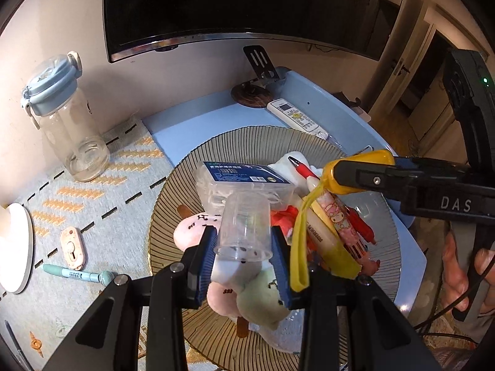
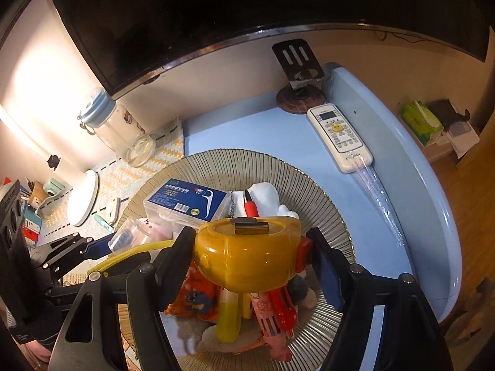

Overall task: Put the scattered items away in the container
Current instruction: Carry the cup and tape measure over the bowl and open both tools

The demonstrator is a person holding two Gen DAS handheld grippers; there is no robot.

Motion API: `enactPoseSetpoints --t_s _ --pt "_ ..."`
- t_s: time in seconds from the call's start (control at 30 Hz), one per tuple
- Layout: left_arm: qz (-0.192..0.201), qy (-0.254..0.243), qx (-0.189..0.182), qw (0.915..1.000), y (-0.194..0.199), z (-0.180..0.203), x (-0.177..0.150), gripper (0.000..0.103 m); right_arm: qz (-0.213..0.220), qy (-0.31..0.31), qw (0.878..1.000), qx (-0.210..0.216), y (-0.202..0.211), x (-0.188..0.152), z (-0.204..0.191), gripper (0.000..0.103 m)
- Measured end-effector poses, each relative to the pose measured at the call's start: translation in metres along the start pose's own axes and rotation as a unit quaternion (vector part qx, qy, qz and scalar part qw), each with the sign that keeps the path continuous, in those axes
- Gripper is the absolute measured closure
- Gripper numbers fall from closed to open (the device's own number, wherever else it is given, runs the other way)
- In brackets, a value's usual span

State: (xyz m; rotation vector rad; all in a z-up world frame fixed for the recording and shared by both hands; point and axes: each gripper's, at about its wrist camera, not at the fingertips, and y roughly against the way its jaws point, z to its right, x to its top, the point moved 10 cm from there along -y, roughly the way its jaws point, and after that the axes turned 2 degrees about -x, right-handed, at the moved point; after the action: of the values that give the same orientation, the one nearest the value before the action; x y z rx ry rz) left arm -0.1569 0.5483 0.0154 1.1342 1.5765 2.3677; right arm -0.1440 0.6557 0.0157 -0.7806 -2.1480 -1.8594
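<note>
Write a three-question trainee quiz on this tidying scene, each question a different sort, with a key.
1. True or false: the left hand-held gripper is shut on the small clear plastic cup.
2. Multiple choice: the white remote control lies
A. inside the ribbed glass plate
B. on the blue tabletop, outside the plate
C. under the clear glass jar with the blue lid
3. Fill the blank: the right hand-held gripper holds a glossy ______-coloured rounded object with a strap.

Key: 1 true; 2 B; 3 yellow.
</note>
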Motion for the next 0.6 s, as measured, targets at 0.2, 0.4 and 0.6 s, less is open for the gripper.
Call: enactPoseSetpoints --t_s 0.2,0.4,0.6 --pt "0.001 0.005 0.007 1.0 -0.002 0.0 0.001 0.072 -0.009 0.004 1.0 0.002 -0.002 -0.007 0.0 0.031" --pt "-0.023 0.026 0.014 0.9993 -0.003 -0.002 -0.004 0.032 -0.025 0.015 0.999 0.015 0.009 -0.015 -0.006 0.03" --pt "-0.023 0.043 0.019 0.9986 0.013 -0.012 -0.023 0.025 -0.003 -0.008 1.0 0.017 0.036 -0.017 0.001 0.021"
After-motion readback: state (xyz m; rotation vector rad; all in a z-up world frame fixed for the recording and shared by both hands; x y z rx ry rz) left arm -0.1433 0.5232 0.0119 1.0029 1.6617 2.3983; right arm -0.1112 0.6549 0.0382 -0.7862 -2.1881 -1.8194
